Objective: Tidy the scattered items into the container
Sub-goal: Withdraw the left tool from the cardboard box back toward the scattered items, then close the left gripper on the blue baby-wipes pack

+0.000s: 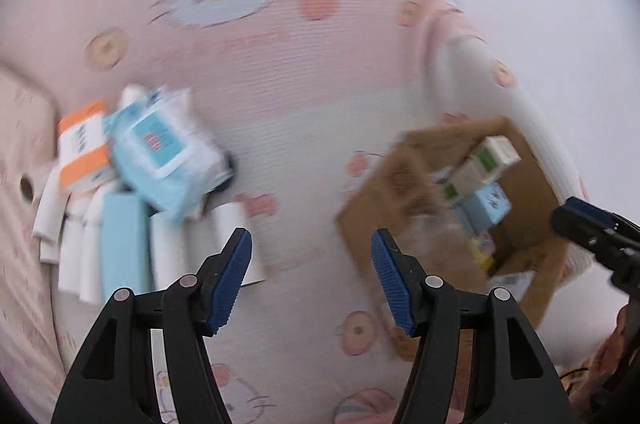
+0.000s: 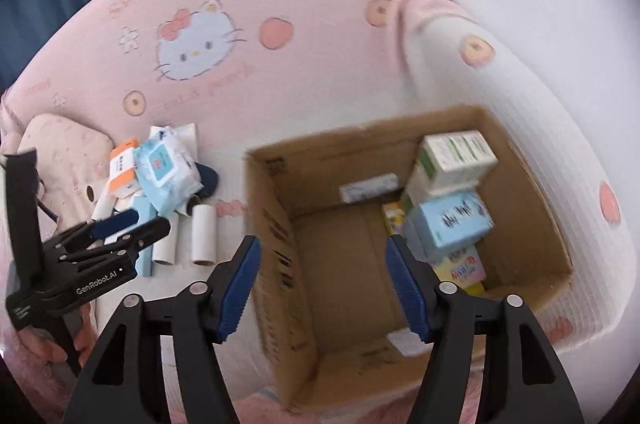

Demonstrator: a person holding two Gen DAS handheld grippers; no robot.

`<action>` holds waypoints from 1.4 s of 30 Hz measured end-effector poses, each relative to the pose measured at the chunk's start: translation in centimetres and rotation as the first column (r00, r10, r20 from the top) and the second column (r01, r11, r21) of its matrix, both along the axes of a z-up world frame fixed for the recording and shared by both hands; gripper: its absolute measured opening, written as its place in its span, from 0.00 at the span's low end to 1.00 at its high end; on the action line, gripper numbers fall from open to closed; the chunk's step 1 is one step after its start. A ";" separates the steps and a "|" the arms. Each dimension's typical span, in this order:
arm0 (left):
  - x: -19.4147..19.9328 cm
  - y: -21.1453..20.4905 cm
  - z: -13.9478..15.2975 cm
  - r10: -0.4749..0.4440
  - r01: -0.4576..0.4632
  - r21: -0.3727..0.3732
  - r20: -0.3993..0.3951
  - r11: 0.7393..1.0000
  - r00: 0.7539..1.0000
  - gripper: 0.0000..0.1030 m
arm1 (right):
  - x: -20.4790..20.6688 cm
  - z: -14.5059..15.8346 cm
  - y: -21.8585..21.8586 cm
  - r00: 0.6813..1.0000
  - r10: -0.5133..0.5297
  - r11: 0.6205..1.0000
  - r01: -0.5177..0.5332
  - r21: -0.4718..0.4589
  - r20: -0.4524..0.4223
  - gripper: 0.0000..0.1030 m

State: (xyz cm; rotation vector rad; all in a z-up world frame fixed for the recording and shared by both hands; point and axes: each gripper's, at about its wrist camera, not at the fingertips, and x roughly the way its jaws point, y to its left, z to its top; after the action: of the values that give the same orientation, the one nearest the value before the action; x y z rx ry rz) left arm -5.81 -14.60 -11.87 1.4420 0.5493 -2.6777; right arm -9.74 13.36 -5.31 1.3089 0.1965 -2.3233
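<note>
Open brown cardboard box (image 2: pixel 400 232) on a pink cartoon-cat bedsheet (image 2: pixel 280 72), w/ stacked small cartons (image 2: pixel 452 184) along its right wall. Left of it: pile of wipes pack (image 2: pixel 164 168), white tubes (image 2: pixel 204 236). Right gripper (image 2: pixel 322 288) above box & left gripper (image 1: pixel 310 280) over sheet, both w/ jaws apart, empty.

Left tongs (image 1: pixel 311 244) angled downward, jaws apart, nothing between them; right tongs (image 2: pixel 322 252) likewise, empty.

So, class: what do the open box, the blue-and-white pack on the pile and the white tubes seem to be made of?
Open box: corrugated cardboard, matt brown, with folded flaps and printed marks.
Blue-and-white pack: probably soft plastic film, slightly glossy and crumpled, with a label flap.
White tubes: likely matt paper or card rolls; hollow ends show.
</note>
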 end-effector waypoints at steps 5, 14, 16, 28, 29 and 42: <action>0.8 -6.7 -2.1 0.140 -0.140 0.076 0.012 0.987 0.990 0.64 | -1.3 0.3 -5.4 0.994 0.111 0.983 -0.111 -0.147 -0.004 0.62; 0.2 -14.8 -6.6 0.329 -0.341 0.172 0.096 0.924 0.939 0.64 | -3.4 -3.5 -14.4 0.971 0.230 0.919 -0.194 -0.343 0.066 0.63; -0.2 -15.9 -7.9 0.348 -0.366 0.215 0.116 0.906 0.930 0.64 | -3.4 -5.5 -15.1 0.963 0.252 0.894 -0.194 -0.403 0.096 0.63; -1.4 -19.1 -12.5 0.446 -0.484 0.331 0.187 0.810 0.875 0.62 | -3.1 -16.2 -20.9 0.957 0.229 0.903 -0.141 -0.406 0.178 0.63; -1.6 -19.2 -12.7 0.451 -0.489 0.341 0.189 0.803 0.872 0.62 | -3.1 -16.7 -21.2 0.957 0.224 0.907 -0.137 -0.397 0.182 0.63; -2.8 -17.9 -13.2 0.448 -0.485 0.314 0.187 0.816 0.874 0.20 | -4.6 -21.0 -24.4 0.908 0.306 0.880 -0.156 -0.449 0.285 0.41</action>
State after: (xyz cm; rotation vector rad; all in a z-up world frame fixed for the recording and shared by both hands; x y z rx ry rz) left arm -8.59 -32.48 -25.12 1.2841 1.2454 -2.1732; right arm -14.33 -11.07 -26.32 1.3555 -0.2366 -1.7625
